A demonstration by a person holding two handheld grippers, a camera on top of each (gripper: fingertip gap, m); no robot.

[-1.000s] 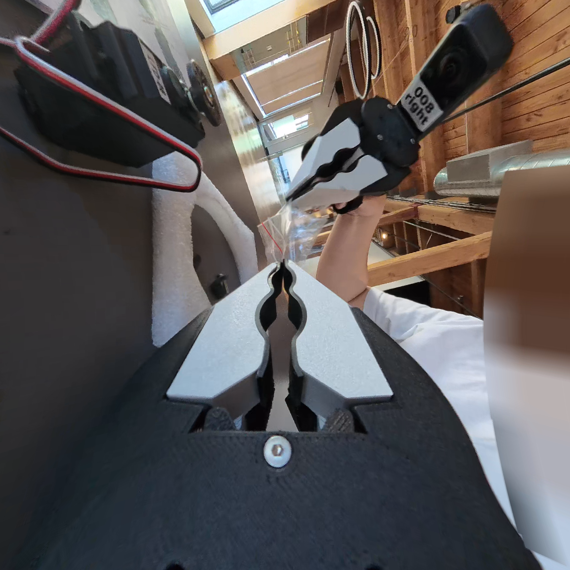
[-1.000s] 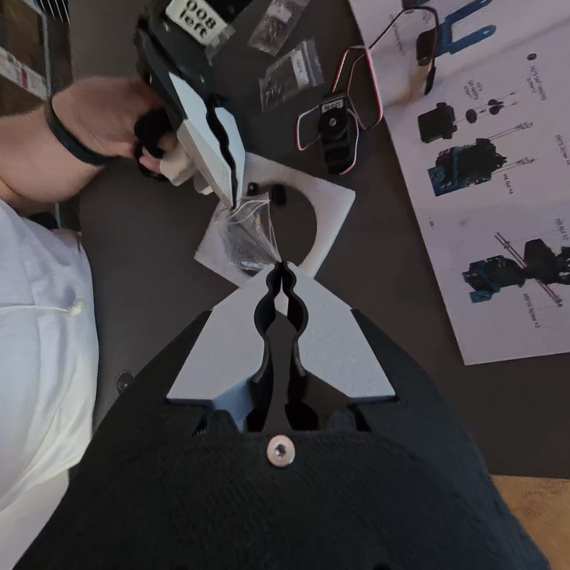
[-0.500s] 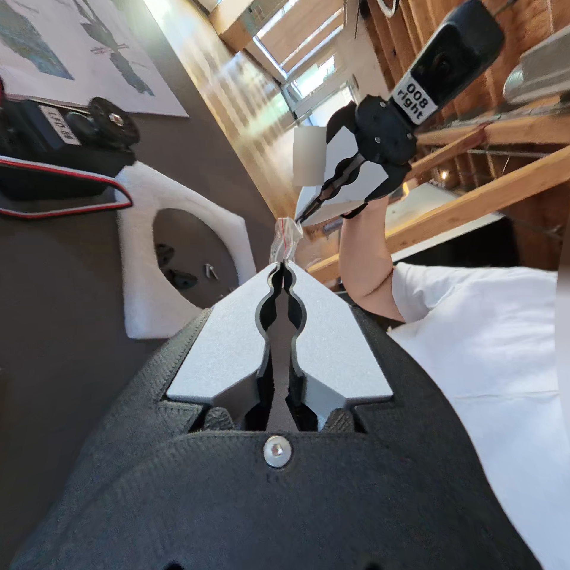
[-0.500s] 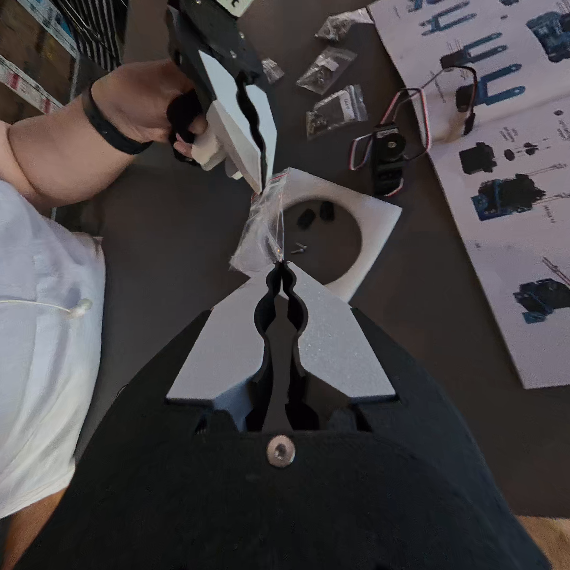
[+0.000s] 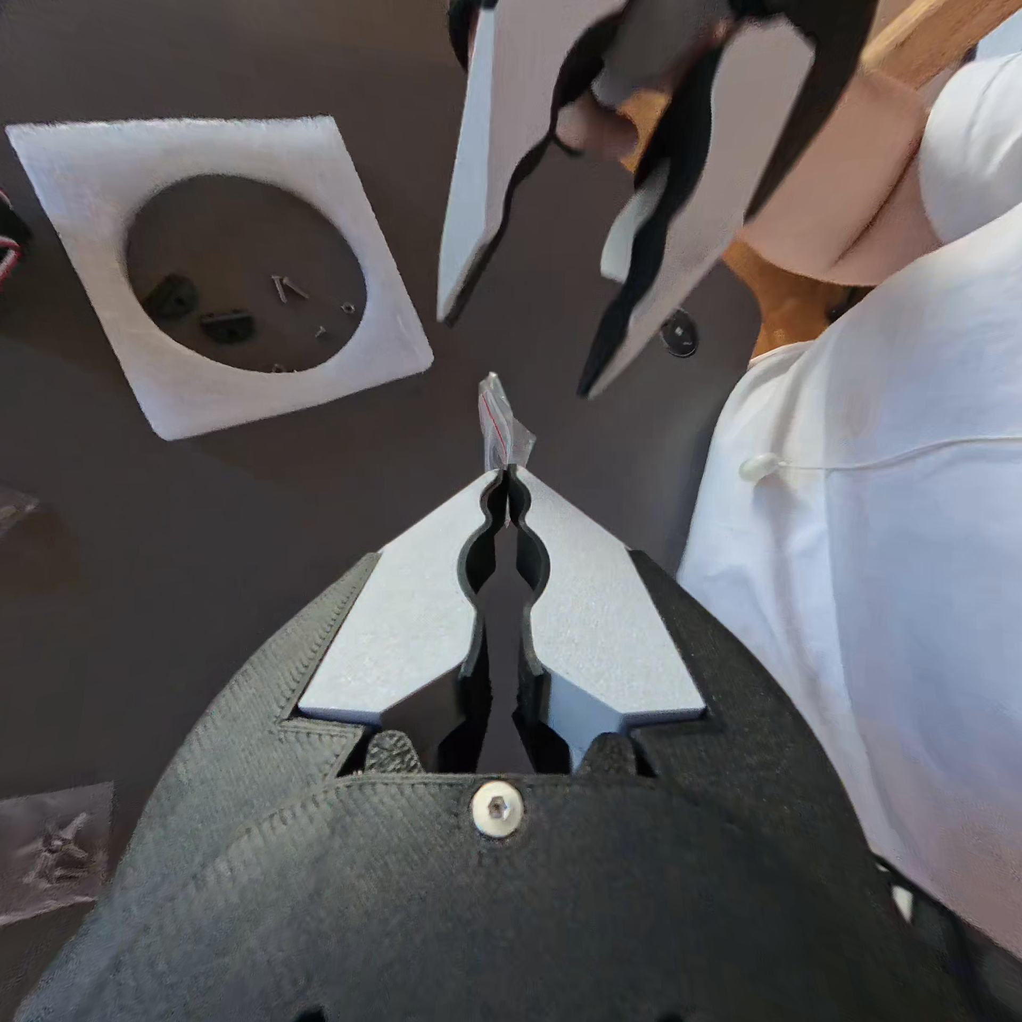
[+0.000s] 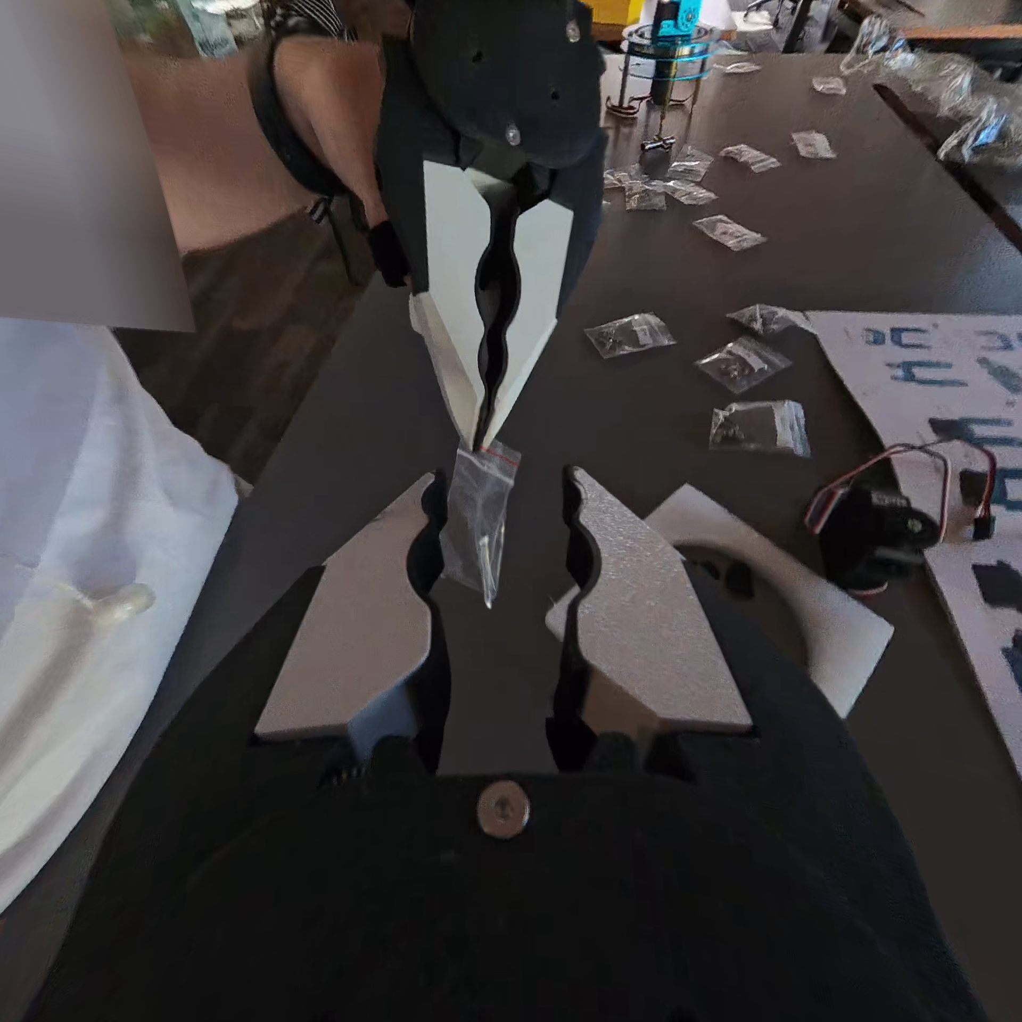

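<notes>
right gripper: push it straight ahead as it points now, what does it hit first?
Likely the bag hanging from the shut left gripper: it dangles between the open jaws of the right gripper. Beyond it, the left gripper itself. Depth is unclear.

Left gripper [image 5: 506, 473] closed at the tips on a small clear zip bag [image 5: 502, 423] with a red seal line. Right gripper [image 5: 511, 354] seen beyond, jaws spread, clear of the bag. White foam square [image 5: 221, 398] with round cutout lies on dark table [image 5: 166, 525]; small screws [image 5: 287, 287] are seen inside.
</notes>
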